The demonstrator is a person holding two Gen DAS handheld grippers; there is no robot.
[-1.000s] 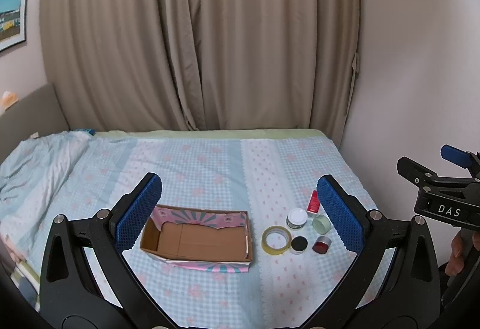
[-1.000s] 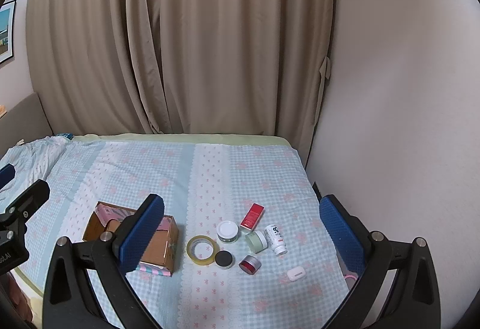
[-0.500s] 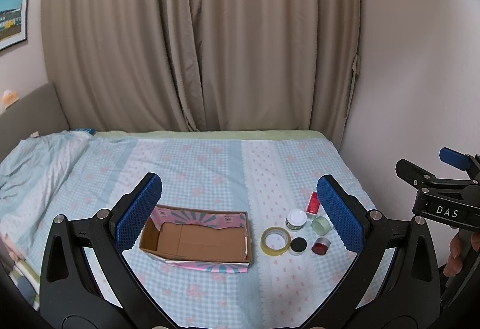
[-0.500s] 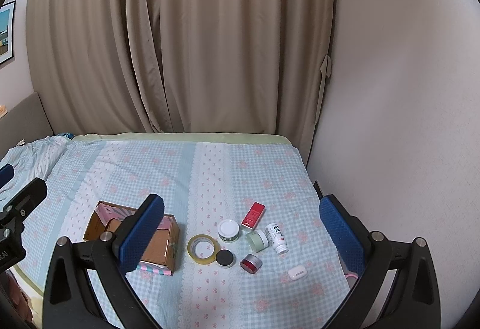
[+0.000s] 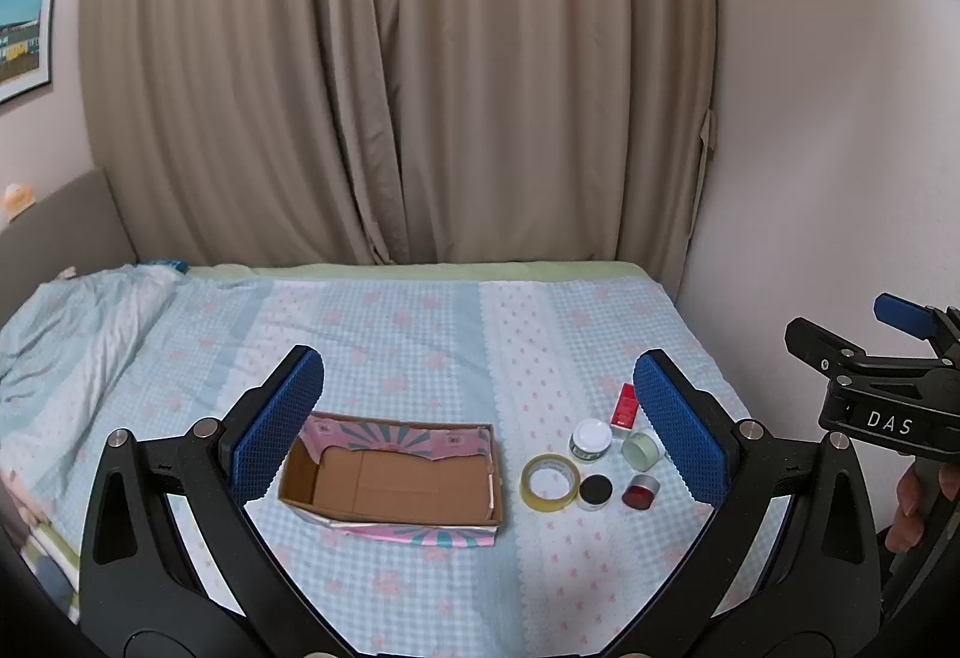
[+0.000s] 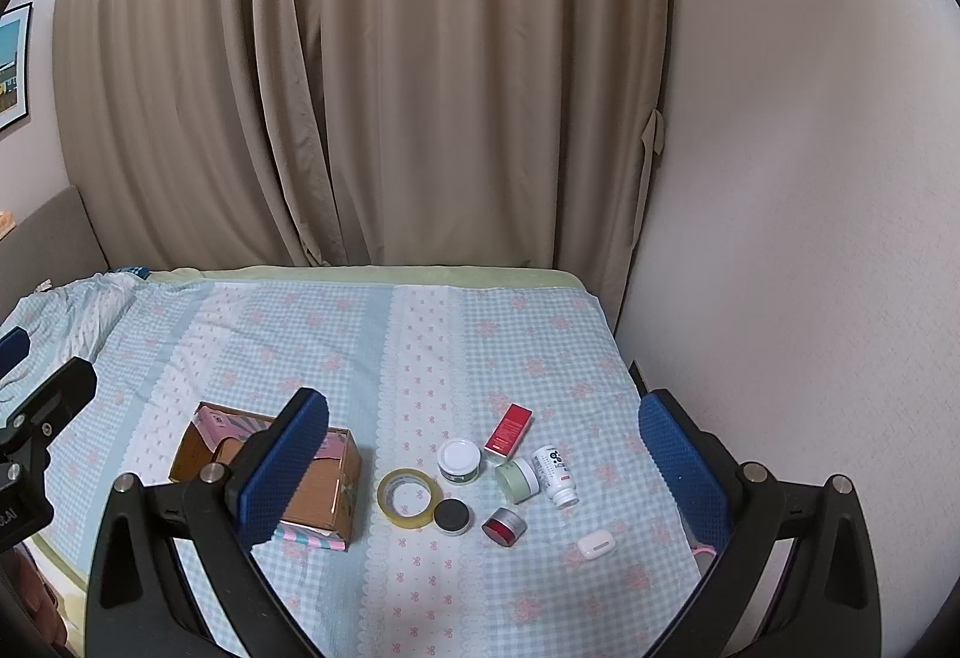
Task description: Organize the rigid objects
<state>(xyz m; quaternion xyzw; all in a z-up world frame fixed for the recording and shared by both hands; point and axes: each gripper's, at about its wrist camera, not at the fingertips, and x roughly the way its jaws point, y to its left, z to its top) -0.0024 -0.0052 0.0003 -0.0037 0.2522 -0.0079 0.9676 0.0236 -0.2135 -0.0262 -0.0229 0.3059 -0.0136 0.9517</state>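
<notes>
Right wrist view: both hand-held grippers (image 6: pixel 483 463) (image 5: pixel 477 424) gape, empty. I'd judge the jar (image 6: pixel 459 460) light, stiff, slick-lidded; grip its sides, then box (image 5: pixel 390 478).

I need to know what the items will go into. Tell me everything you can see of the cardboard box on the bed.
The cardboard box is a shallow, open-topped rectangular tray, plain brown inside, with pink and teal printed paper on its outer walls and flaps. It looks empty, though a gripper finger hides part of it in the right wrist view. It sits flat on the checked bedsheet, left of the tape roll and apart from it.
</notes>
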